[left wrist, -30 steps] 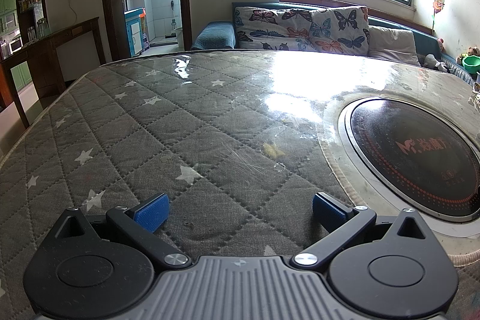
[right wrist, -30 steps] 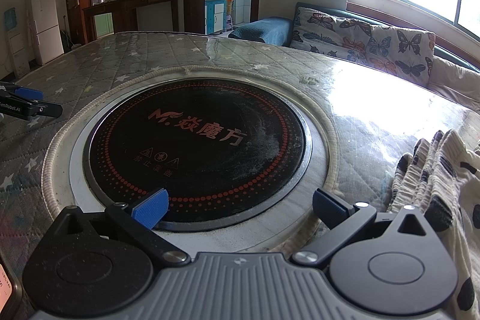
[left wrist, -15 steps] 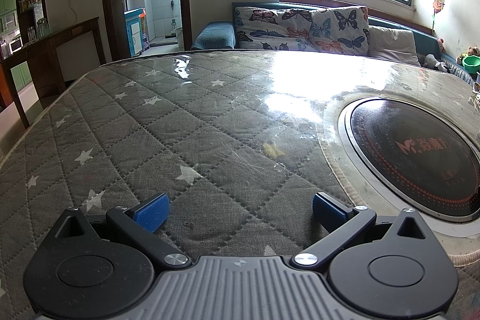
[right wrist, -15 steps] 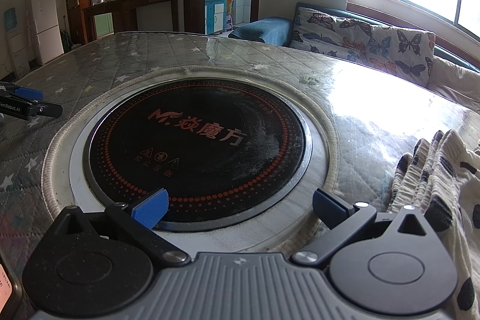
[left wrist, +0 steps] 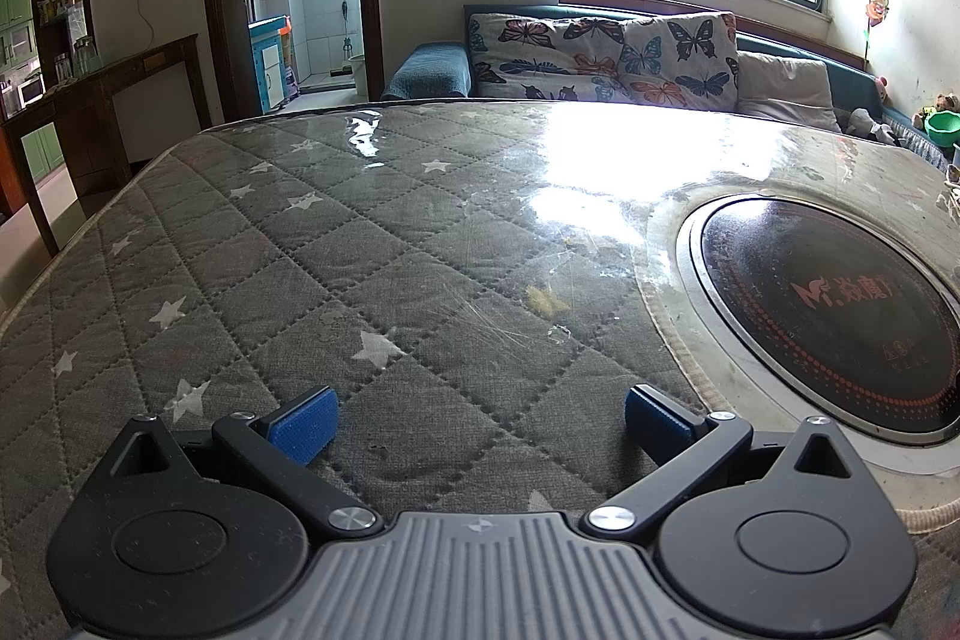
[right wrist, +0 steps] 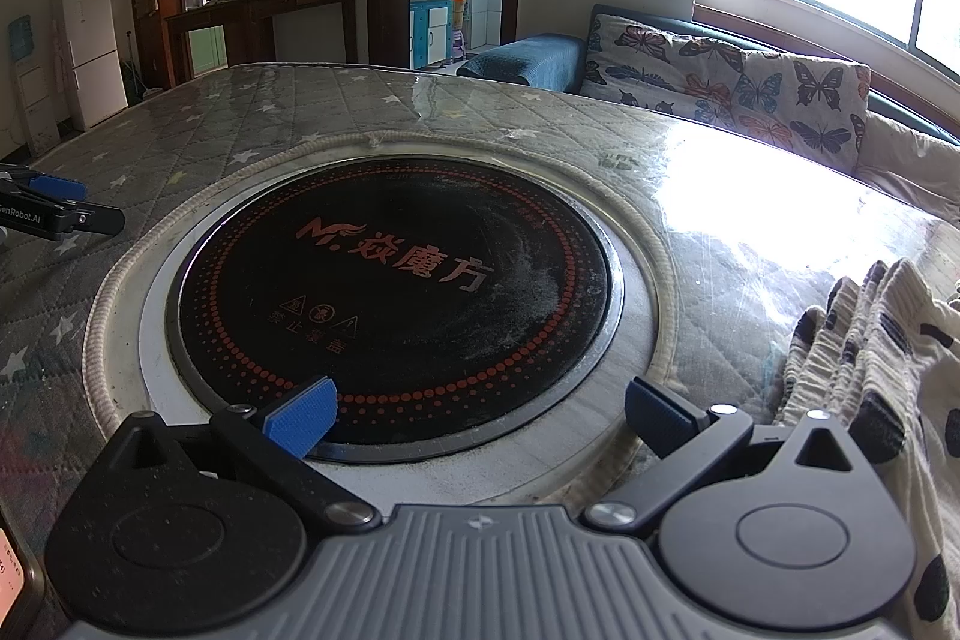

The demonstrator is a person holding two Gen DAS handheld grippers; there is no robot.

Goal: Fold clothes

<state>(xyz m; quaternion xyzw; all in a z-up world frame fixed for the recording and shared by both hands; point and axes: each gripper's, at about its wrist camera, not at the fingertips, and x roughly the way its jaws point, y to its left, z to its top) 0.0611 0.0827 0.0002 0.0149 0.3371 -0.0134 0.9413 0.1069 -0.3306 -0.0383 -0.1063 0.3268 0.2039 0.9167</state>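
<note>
Table (left wrist: 312, 244): the largest element in my two wrist views, covered by a grey quilted cloth printed with white stars under a clear glossy sheet that mirrors the window light. Round heater plate (right wrist: 390, 292): a black disc with red dotted rings and red lettering, set into the table inside a pale rope-edged cutout; it also shows at the right edge of my left wrist view (left wrist: 834, 304). Sofa (left wrist: 606, 58): stands beyond the far edge of the table, carrying butterfly-print cushions. Garment (right wrist: 870, 376): cream cloth with dark spots and a gathered elastic band, lying crumpled on the table at the right of my right wrist view, just beside the heater plate's rope edge and untouched by either tool. Right gripper (right wrist: 477, 415): its jaws stand wide apart over the near rim of the heater plate and hold nothing; the garment lies just outside its right finger. Left gripper (left wrist: 477, 415): its jaws are likewise spread wide and empty over bare quilted cloth, well apart from the garment; it appears at the left edge of my right wrist view (right wrist: 57, 205).
</note>
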